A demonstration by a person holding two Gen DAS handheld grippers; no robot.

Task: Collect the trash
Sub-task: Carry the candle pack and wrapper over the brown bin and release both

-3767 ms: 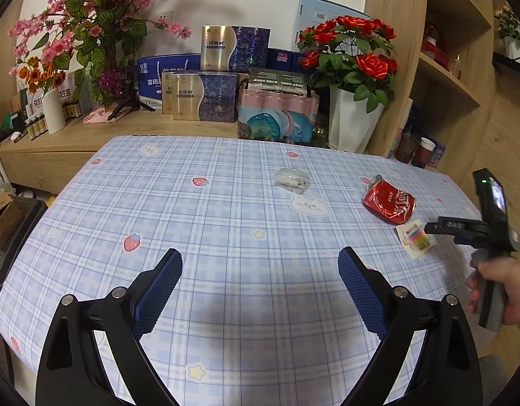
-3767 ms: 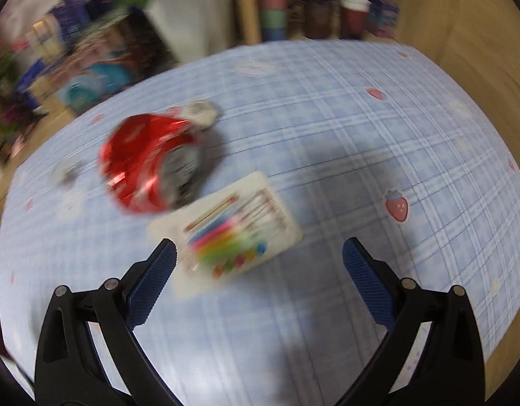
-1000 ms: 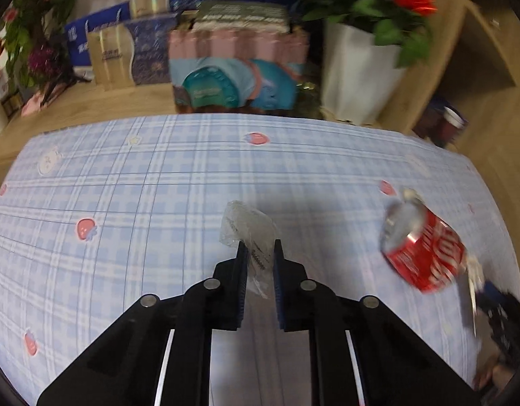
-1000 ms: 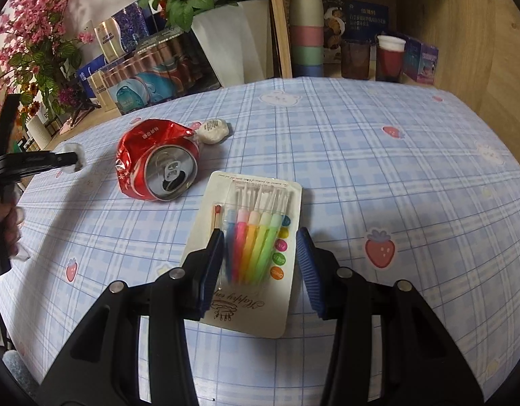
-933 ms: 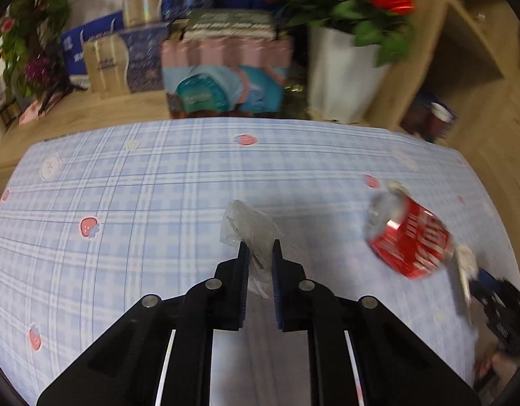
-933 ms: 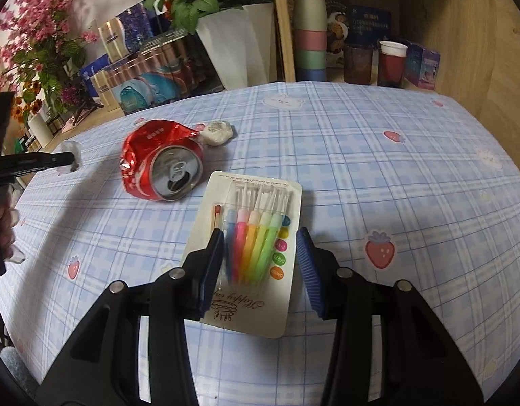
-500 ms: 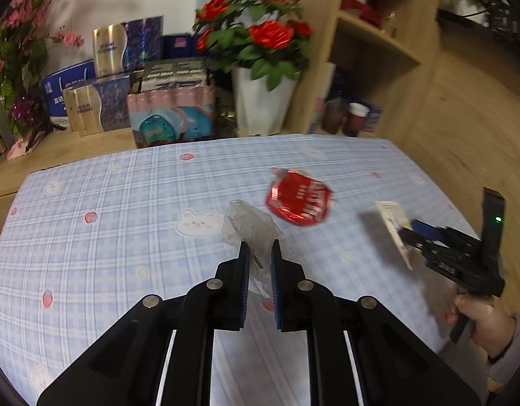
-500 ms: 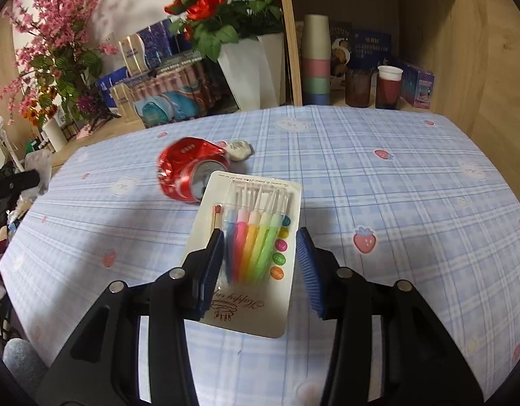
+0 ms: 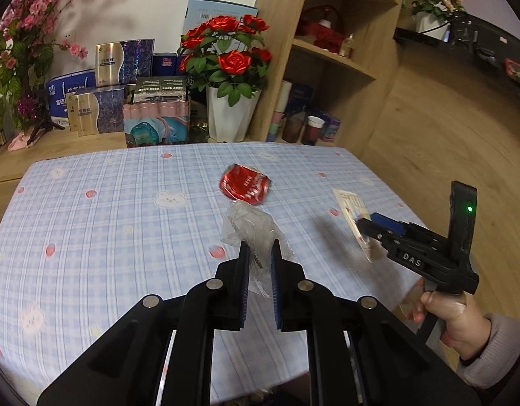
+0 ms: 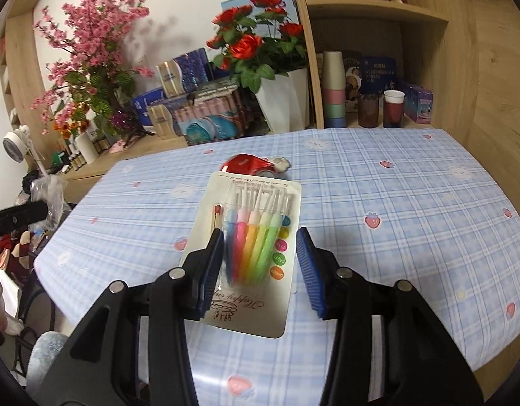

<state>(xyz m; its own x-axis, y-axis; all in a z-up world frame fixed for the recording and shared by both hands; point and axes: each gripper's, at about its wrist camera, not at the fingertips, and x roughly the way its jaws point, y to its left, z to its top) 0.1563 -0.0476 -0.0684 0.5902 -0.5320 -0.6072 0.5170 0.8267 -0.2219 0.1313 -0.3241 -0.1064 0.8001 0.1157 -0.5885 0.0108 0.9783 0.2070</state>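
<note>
My left gripper (image 9: 259,253) is shut on a crumpled clear plastic wrapper (image 9: 250,228) and holds it above the table's front part. My right gripper (image 10: 261,240) is shut on a white blister card of coloured picks (image 10: 251,237), lifted above the table; the card also shows in the left wrist view (image 9: 356,221). A crushed red can (image 9: 244,185) lies on the blue checked tablecloth (image 9: 108,230) near the middle; in the right wrist view the can (image 10: 246,164) sits beyond the card, with a small crumpled white scrap (image 10: 282,164) beside it.
Behind the table a low wooden counter holds boxes (image 9: 124,101), a white pot of red roses (image 9: 229,115) and pink blossoms (image 9: 20,34). A wooden shelf unit (image 9: 327,67) with cups (image 10: 393,108) stands at the right. The left gripper (image 10: 20,218) shows at far left.
Both grippers have risen and pulled back from the table with their items. The can and the table now look farther away.
</note>
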